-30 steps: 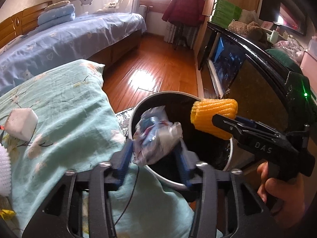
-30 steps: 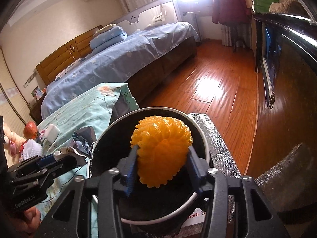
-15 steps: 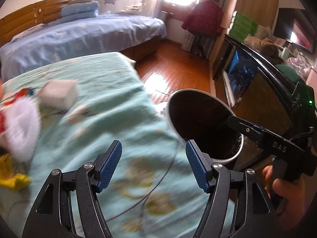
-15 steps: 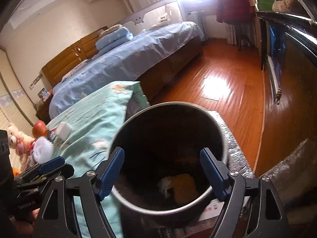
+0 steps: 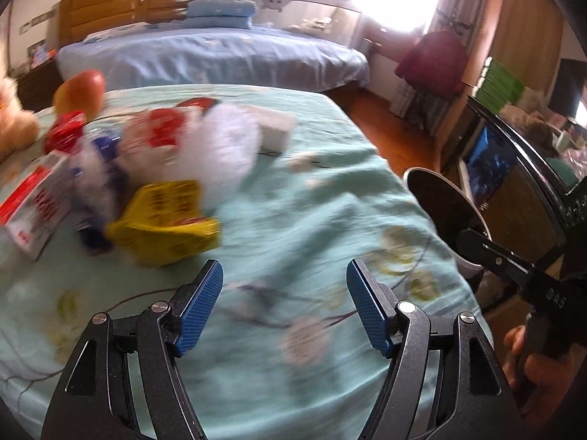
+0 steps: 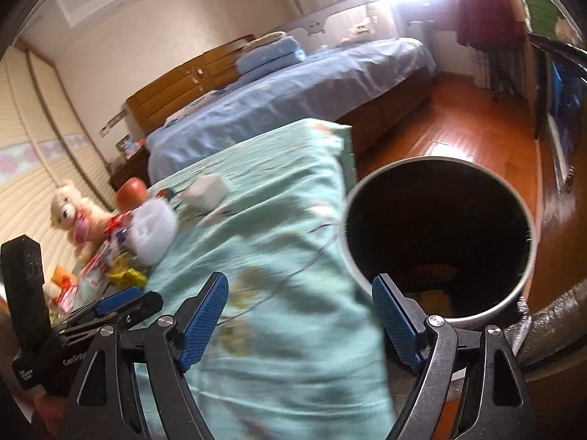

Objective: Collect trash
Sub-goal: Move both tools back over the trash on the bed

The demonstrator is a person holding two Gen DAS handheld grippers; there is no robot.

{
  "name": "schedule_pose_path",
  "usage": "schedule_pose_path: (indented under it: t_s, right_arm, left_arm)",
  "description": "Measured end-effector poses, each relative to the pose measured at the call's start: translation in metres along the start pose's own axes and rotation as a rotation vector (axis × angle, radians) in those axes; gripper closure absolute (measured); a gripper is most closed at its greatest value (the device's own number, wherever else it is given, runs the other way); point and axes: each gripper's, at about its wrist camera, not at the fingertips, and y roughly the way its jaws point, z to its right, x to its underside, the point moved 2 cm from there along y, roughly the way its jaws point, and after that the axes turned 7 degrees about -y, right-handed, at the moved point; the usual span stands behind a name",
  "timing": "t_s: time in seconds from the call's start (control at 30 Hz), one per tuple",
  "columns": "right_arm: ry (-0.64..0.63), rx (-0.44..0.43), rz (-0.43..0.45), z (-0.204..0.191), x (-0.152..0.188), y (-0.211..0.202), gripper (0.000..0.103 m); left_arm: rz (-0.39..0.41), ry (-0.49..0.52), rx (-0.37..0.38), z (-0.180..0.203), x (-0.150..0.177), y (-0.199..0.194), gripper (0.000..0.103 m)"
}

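Only the right view looked into the bin (image 6: 438, 227) beside the bed (image 6: 279, 242), while the left showed the trash pile (image 5: 154, 183) close ahead; the left tool (image 5: 284, 306) was opening, empty, and the right tool (image 6: 299, 315) gaped, empty.

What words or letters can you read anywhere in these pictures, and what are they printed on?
"DAS" - white letters on the black body of the right gripper, seen from the left wrist.
Yellow packet: red print, too blurred to read.
Red and white box: red lettering, too blurred to read.
Left gripper body, seen from the right wrist: small white print, too small to read.
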Motion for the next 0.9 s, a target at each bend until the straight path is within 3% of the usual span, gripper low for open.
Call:
schedule_pose_path:
  t_s: [0.9]
  right_arm:
    - [-0.16,-0.204,-0.095,-0.121,0.012,0.052,0.02]
  left_arm:
    - [0.042,-0.142,-0.186,-0.138,0.011,-0.045,0.032]
